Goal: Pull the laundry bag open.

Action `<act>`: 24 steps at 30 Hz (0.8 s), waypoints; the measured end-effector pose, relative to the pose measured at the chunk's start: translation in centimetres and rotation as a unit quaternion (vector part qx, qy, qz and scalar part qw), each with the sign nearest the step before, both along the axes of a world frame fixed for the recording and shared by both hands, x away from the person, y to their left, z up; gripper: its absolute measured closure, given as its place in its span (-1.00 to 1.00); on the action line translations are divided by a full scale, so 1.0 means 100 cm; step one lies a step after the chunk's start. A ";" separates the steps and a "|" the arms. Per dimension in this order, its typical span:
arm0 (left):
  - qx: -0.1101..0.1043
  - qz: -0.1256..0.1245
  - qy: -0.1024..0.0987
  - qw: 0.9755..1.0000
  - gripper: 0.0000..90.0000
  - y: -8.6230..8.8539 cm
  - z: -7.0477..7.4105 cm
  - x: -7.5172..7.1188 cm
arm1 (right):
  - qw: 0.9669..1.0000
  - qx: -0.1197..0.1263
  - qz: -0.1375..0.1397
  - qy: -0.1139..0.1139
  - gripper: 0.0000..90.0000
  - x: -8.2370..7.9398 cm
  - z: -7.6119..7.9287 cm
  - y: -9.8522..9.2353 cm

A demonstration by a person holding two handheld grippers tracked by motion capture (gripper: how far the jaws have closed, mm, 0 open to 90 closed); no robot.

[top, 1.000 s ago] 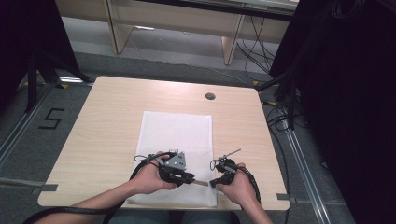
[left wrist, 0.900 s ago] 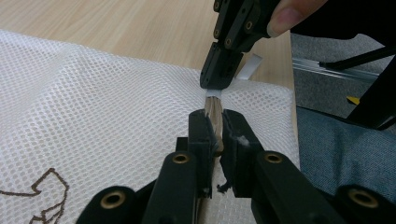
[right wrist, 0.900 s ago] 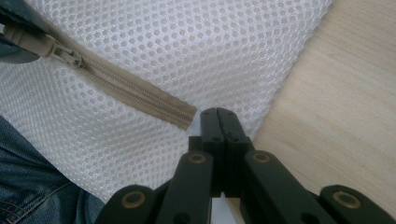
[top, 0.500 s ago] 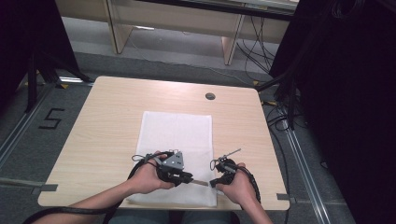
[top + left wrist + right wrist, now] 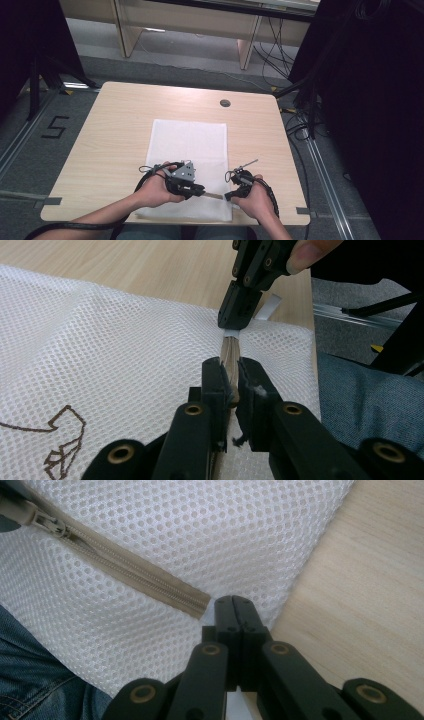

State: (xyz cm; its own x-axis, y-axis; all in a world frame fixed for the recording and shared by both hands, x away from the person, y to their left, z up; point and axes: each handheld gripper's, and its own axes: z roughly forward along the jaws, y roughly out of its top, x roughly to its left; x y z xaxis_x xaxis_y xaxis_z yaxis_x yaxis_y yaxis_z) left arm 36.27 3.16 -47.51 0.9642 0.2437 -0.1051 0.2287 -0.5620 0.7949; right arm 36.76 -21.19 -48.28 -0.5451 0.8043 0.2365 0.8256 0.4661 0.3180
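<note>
Pinching mesh bag (image 5: pixel 189 150) zipper tape (image 5: pixel 230 354) at table's near edge w/ left gripper (image 5: pixel 229 382); right gripper (image 5: pixel 235 611) clamps zipper's end. Next: prob. slide the pull.

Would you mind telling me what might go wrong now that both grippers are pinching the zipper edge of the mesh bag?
The left gripper clamps only the thin zipper tape, so it may slip free. The right gripper grips the mesh bag near the table edge; pulling could drag it off.
</note>
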 end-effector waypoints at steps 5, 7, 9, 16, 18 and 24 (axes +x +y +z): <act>-0.003 0.004 0.002 1.000 0.81 0.004 0.001 0.000 | 1.000 0.003 0.002 -0.001 1.00 0.000 0.000 0.000; -0.004 0.003 0.003 1.000 0.81 0.005 0.000 0.000 | 1.000 0.003 -0.004 0.002 1.00 -0.001 0.000 0.000; -0.003 0.003 0.004 1.000 0.81 0.005 0.000 0.000 | 1.000 0.001 -0.010 0.012 1.00 -0.002 0.002 0.001; -0.004 0.003 0.002 1.000 0.81 0.007 0.002 0.001 | 1.000 0.004 -0.020 0.022 1.00 -0.003 0.002 0.003; -0.002 0.002 0.002 1.000 0.81 0.008 0.002 0.001 | 1.000 0.003 -0.020 0.022 1.00 -0.003 0.002 0.003; -0.001 0.000 -0.003 1.000 0.81 0.010 0.002 0.002 | 1.000 0.008 -0.023 0.018 1.00 -0.003 0.001 0.003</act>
State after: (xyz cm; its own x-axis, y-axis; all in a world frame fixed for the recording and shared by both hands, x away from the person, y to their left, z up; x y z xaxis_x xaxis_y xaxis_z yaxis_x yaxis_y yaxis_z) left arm 36.47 4.12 -47.28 0.9646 0.2442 -0.0993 0.2240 -0.5604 0.7973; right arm 36.48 -20.89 -48.14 -0.4985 0.8243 0.2683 0.8572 0.4226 0.2943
